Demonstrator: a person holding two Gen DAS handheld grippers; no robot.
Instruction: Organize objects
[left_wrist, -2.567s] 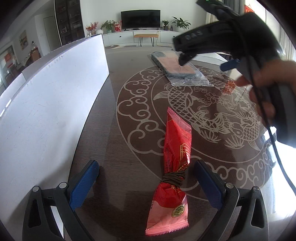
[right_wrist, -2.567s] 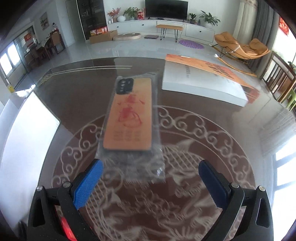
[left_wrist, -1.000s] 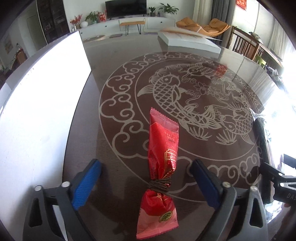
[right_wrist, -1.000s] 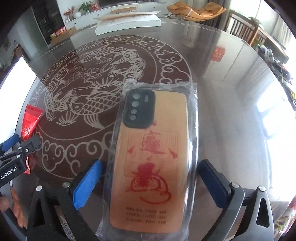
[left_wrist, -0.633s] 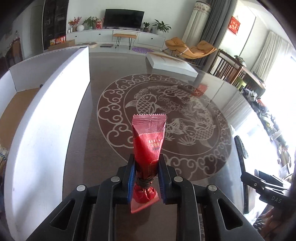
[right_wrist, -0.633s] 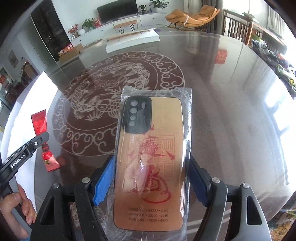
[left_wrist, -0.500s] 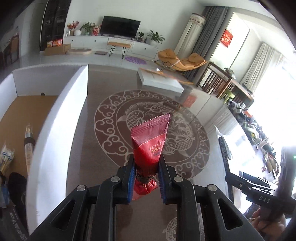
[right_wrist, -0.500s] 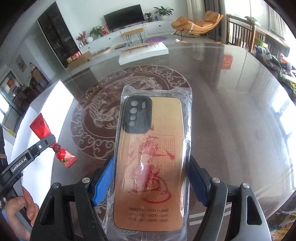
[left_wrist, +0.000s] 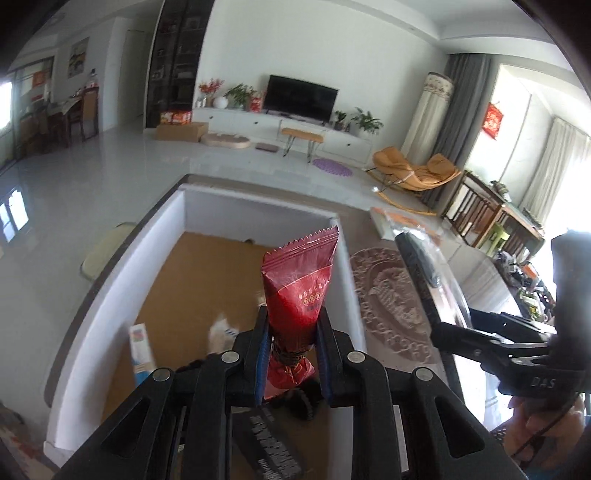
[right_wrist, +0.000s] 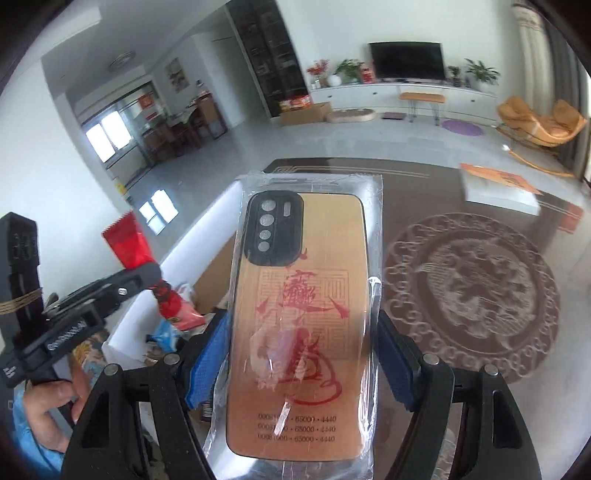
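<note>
My left tool (left_wrist: 290, 341) is pinching the red snack packet (left_wrist: 298, 291) at its tied waist, both blue pads pressed against the wrapper, and the packet stands upright over the white-walled box (left_wrist: 122, 280) that sits along the desk's left edge. The packet's lower tail is largely hidden behind the tool's black frame. Inside the box I can make out a brown cardboard floor, a small white-and-blue carton (left_wrist: 142, 349) against the left wall and a pale wrapper (left_wrist: 221, 330) near the middle, but motion blur keeps me from reading either; the dark items at the near end of the box are cut off by the tool's arms. My right tool (right_wrist: 301, 363) is clamped on the bagged phone case (right_wrist: 297, 321) across its width, the orange back with red print and the black camera block facing the lens. The case fills the centre of the right wrist view and hides much of the box behind it, with only a few colourful wrappers (right_wrist: 170, 332) showing at its left. Off to the right the desk (right_wrist: 480, 291) shows its carved fish medallion, and a flat white box (right_wrist: 498, 192) lies near the far edge.
</note>
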